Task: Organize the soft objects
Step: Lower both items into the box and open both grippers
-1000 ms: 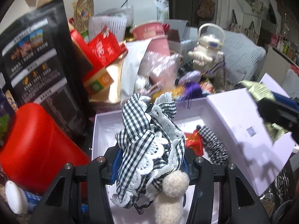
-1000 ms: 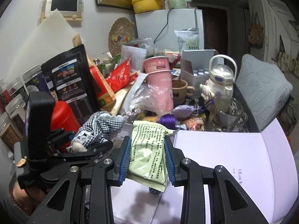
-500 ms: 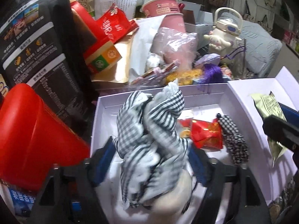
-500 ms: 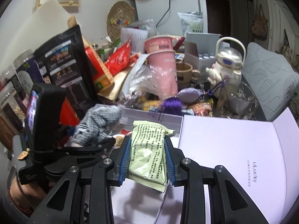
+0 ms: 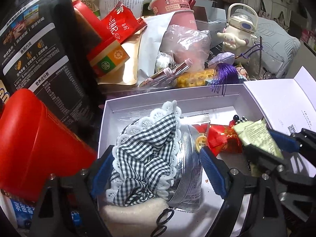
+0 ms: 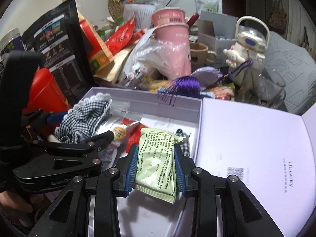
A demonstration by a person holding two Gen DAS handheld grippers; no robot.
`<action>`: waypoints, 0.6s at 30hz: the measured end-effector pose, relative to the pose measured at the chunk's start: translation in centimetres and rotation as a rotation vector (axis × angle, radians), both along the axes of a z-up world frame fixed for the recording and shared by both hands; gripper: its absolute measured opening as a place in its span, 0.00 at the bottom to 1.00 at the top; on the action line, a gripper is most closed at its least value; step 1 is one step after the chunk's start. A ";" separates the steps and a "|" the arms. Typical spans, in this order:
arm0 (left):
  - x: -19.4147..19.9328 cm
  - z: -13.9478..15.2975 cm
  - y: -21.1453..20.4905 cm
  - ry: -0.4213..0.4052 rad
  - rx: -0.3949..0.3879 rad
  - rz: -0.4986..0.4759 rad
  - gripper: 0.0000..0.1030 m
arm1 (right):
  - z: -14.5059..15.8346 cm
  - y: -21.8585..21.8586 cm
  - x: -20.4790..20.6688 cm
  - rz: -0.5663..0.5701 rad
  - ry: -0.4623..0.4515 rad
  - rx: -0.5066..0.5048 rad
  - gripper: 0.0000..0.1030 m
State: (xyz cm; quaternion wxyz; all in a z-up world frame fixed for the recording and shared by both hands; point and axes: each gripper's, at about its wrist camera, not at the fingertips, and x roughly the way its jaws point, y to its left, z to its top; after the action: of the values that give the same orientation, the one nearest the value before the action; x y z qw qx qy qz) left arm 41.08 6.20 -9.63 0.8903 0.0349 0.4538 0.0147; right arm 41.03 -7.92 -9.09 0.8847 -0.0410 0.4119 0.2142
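My left hand-held gripper (image 5: 158,169) was opening to drop the gingham cloth (image 5: 146,156) into the white box (image 5: 167,99), while my right hand-held gripper (image 6: 156,166) clamped the green sachet (image 6: 156,160) for boxing.

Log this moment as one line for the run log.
left gripper: opening, black-and-white gingham lace cloth between jaws, in white cardboard box | right gripper: shut on pale green printed sachet, above box

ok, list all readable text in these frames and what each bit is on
"ULucky": open lid of the white box, beside a QR code.
"GenRo…AI", partly hidden: body of the left gripper.
"PANDA": upper pink paper cup, by a panda logo.
"食用方法": black pouch.
Too small or blurred: the green sachet in the right gripper, red snack bag, silver sachet.
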 end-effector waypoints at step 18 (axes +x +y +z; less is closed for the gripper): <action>-1.7 2.2 0.5 -0.046 -0.003 0.043 0.83 | 1.1 -0.4 -0.8 -0.020 -0.032 -0.034 0.61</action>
State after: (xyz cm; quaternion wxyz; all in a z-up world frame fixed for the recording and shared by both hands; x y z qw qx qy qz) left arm 39.36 6.68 -7.46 0.9000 0.0233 0.4339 0.0341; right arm 40.23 -8.29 -7.99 0.8925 -0.0552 0.4016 0.1976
